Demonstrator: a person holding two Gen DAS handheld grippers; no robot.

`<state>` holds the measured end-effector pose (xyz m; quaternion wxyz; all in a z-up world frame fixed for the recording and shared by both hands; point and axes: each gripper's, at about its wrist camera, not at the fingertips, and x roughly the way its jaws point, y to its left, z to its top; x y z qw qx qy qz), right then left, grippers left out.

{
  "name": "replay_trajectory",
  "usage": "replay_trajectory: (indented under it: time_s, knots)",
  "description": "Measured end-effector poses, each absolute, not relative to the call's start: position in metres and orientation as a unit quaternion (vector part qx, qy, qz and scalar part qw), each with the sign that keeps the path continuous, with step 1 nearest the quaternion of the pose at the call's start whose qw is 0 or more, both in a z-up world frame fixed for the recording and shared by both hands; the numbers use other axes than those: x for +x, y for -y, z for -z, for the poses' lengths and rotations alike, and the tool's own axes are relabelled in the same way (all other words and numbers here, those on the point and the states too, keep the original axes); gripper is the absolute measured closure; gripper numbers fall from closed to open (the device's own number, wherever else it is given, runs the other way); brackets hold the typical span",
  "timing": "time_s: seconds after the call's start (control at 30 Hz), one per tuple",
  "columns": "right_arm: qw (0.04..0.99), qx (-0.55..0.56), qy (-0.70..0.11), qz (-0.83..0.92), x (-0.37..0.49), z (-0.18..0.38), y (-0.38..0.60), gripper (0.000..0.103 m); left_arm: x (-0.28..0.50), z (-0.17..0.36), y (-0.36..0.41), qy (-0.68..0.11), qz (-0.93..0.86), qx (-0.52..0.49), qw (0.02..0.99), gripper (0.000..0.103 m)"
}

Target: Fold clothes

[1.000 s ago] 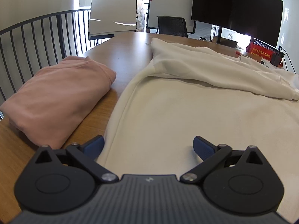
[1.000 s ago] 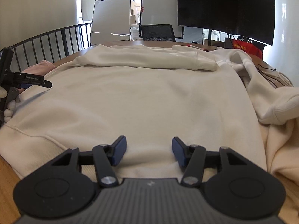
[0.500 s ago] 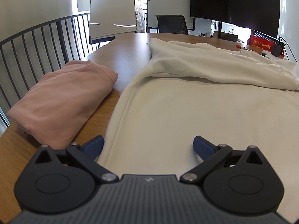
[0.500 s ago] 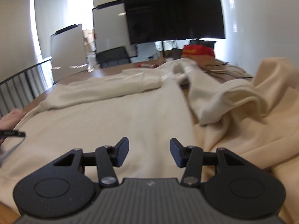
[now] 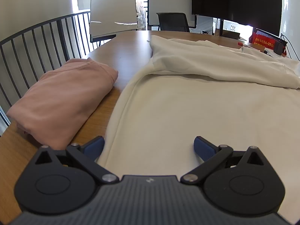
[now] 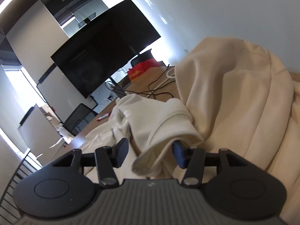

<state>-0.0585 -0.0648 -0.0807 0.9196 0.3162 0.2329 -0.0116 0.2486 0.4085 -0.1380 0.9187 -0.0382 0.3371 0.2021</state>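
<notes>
Pink top [image 5: 61, 101] done. Cream hoodie [image 5: 187, 112] flat, one sleeve folded. Your right gripper [image 6: 150, 153] is closing around the cuff [image 6: 168, 131]; left gripper [image 5: 148, 148] wide, empty.

A dark screen [image 5: 236, 1] is mounted beyond the far edge of the wooden table [image 5: 127, 45]. Two whiteboards [image 5: 112, 9] and a black office chair [image 5: 173, 22] are seen behind that same edge, to the left of the screen. A black railing [image 5: 37, 43] is set along the table's left side, and a red box [image 5: 262, 41] is placed on the table below the screen.
</notes>
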Motion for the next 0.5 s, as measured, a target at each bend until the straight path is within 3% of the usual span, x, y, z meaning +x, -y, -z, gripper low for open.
replay_trajectory:
  time_s: [0.03,0.1,0.27,0.4,0.5]
  knots:
    - [0.924,0.303,-0.234,0.028,-0.052,0.08,0.064,0.075,0.248,0.138,-0.409,-0.337,-0.202,-0.038,0.919,0.001]
    - [0.941,0.258,-0.214,0.051,-0.044,0.073,0.059,0.093,0.248,0.138,-0.409,-0.338,-0.201,-0.038,0.919,0.001]
    - [0.991,0.1,-0.078,0.049,-0.047,0.023,0.023,0.097,0.249,0.138,-0.409,-0.338,-0.201,-0.039,0.919,0.001]
    - [0.997,0.053,0.02,-0.051,-0.07,-0.022,-0.003,0.097,0.248,0.138,-0.409,-0.338,-0.2,-0.04,0.919,0.001]
    - [0.995,0.04,0.015,-0.088,-0.066,-0.041,-0.015,0.097,0.248,0.138,-0.408,-0.338,-0.201,-0.041,0.918,0.001]
